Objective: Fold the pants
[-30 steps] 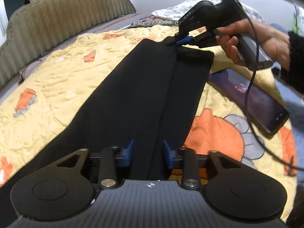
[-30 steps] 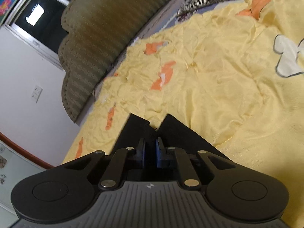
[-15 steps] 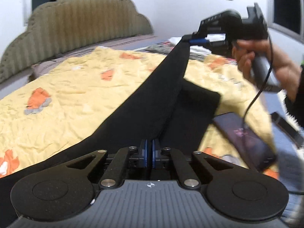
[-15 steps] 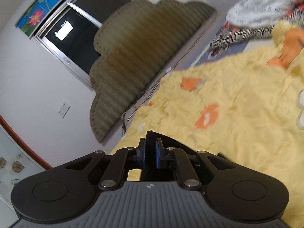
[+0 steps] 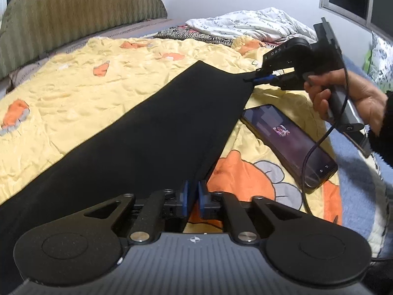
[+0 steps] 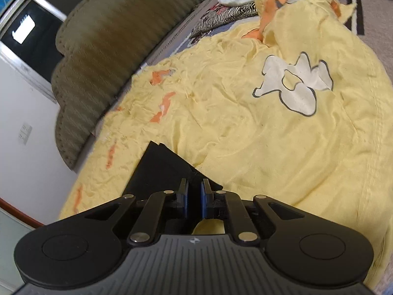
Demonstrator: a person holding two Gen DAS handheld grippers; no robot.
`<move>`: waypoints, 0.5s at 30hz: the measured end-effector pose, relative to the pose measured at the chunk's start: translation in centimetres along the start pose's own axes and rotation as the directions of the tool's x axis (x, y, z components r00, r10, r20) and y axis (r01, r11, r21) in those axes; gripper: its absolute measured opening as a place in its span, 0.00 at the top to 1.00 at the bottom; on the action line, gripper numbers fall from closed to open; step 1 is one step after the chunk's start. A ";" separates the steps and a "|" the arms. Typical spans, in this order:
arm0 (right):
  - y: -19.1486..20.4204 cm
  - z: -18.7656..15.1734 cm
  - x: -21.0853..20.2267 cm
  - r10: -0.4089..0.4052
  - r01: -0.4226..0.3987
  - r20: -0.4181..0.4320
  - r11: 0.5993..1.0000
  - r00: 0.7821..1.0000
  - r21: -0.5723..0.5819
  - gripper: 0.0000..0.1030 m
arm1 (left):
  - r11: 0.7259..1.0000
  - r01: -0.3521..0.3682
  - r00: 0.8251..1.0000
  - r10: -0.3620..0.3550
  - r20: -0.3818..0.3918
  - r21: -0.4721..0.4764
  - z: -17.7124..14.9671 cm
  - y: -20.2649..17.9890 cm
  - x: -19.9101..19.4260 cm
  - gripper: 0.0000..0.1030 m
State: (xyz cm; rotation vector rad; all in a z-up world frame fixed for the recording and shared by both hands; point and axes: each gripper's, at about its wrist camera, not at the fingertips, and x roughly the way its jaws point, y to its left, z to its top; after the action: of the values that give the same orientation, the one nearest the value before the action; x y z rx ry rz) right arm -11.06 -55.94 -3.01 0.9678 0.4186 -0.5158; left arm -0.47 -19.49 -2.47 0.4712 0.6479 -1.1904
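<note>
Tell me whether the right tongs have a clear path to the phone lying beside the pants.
Probably yes, but not yet: the right tongs are shut on the corner of the pants. The phone lies uncovered on the yellow blanket just below them; only their cable crosses it.

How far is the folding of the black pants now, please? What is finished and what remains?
Done: the pants lie as one long black strip on the yellow blanket, so the leg-on-leg fold looks made. In hand: the right claw pinches the far corner; the left claw, jaws opening, sits at the near edge. Left: the strip is still full length, so the crosswise folds remain.
</note>
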 end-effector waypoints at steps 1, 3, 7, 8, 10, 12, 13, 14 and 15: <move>0.4 0.1 0.3 -0.016 0.015 -0.010 1.000 1.000 -0.027 0.89 | 1.000 0.001 1.000 -0.001 -0.004 -0.011 0.0 -0.1 -0.2 0.76; 1.3 0.0 0.1 -0.068 0.067 -0.013 0.995 0.998 -0.079 0.87 | 1.000 -0.001 1.000 0.001 0.003 -0.020 -0.1 -0.1 -1.1 0.64; 7.0 -1.3 -3.3 -0.146 0.205 0.178 0.903 0.973 -0.378 0.79 | 0.999 -0.008 0.998 0.011 0.054 -0.052 -0.7 1.3 -5.1 0.42; 9.8 -2.3 -3.3 -0.090 0.139 0.118 0.833 0.989 -0.536 0.79 | 0.997 -0.020 0.997 0.025 0.072 -0.069 -0.9 2.2 -6.2 0.38; 14.5 -5.2 -1.9 -0.034 -0.034 -0.076 0.671 0.997 -0.740 0.78 | 0.991 -0.055 0.996 0.063 0.058 -0.123 -0.8 4.1 -7.3 0.37; 18.6 -9.1 -0.1 -0.010 -0.196 -0.235 0.514 0.972 -0.835 0.78 | 0.980 -0.083 0.996 0.087 0.015 -0.180 -0.6 6.3 -7.4 0.37; 20.2 -10.9 0.9 -0.015 -0.261 -0.299 0.443 0.954 -0.857 0.78 | 0.971 -0.108 0.994 0.106 -0.020 -0.212 -0.6 7.6 -7.2 0.38; 21.4 -12.3 2.0 -0.028 -0.307 -0.344 0.391 0.939 -0.868 0.78 | 0.964 -0.133 0.991 0.123 -0.055 -0.232 -0.6 8.6 -6.9 0.38; 22.4 -13.5 3.2 -0.053 -0.347 -0.388 0.346 0.920 -0.872 0.78 | 0.958 -0.152 0.987 0.133 -0.093 -0.243 -0.6 9.5 -6.5 0.38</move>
State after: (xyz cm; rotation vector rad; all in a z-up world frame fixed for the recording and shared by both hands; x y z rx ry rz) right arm 3.21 -34.66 3.23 -0.0881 0.8266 0.1521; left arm 6.90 -11.62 1.51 0.3446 0.8040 -0.9424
